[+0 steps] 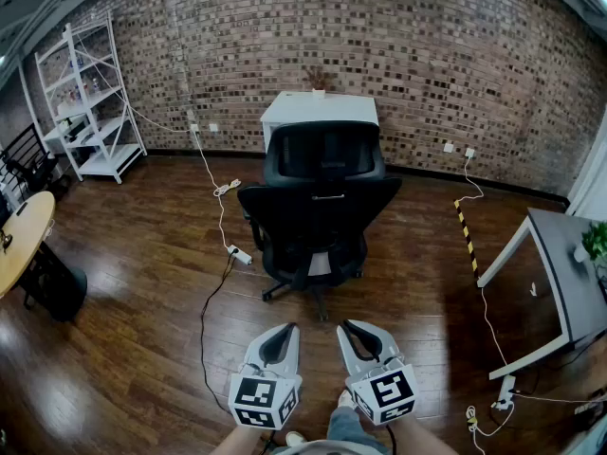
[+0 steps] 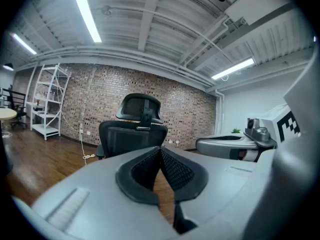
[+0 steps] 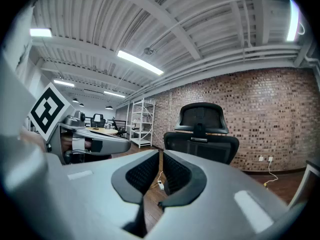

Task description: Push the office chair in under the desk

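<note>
A black mesh office chair (image 1: 319,207) stands on the wood floor with its back toward me, in front of a small white desk (image 1: 319,110) against the brick wall. The chair (image 2: 133,129) fills the middle of the left gripper view, and the chair (image 3: 202,134) shows likewise in the right gripper view. My left gripper (image 1: 285,331) and right gripper (image 1: 351,329) hover side by side low in the head view, well short of the chair. Both are shut with nothing between the jaws.
A white power strip (image 1: 240,254) and its cable (image 1: 211,292) lie on the floor left of the chair. A white shelf unit (image 1: 88,102) stands far left, a round wooden table (image 1: 19,240) at the left edge, a grey table (image 1: 569,273) at right. Yellow-black tape (image 1: 466,230) marks the floor.
</note>
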Demonstrator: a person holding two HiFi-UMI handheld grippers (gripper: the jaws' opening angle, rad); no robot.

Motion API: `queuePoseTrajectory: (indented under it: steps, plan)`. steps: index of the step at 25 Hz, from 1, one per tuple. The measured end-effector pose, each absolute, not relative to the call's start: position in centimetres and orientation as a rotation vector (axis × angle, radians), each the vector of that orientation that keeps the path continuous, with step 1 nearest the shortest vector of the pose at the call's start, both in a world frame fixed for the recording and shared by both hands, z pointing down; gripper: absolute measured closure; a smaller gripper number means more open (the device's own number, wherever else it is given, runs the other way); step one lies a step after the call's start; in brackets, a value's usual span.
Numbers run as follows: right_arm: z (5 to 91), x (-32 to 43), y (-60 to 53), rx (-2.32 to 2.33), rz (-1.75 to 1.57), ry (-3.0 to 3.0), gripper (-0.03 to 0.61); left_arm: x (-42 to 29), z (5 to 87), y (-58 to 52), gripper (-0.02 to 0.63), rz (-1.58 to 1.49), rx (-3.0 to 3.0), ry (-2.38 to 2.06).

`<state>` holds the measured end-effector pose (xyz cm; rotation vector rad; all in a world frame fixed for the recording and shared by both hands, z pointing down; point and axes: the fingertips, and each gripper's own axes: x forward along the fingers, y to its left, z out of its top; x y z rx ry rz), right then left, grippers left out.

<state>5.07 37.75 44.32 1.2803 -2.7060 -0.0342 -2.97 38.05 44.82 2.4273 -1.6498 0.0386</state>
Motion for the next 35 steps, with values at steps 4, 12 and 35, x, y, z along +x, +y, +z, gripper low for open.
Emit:
queuePoseTrajectory:
  steps: [4, 12, 35]
  plan:
    - [43.3, 6.3, 35.2, 1.268, -0.041, -2.715, 0.557, -2.1, 43.6, 35.5, 0.598, 0.037, 2.420, -1.685]
    - [42.6, 8.9, 29.0, 1.246, -0.060, -2.731, 0.531, -0.4, 42.8, 29.5, 0.598, 0.036, 2.407, -1.726]
    - [42.6, 15.1, 16.7, 1.031, -0.099, -2.825, 0.448, 2.7, 42.5, 18.2, 0.593, 0.137, 2.312, -1.939]
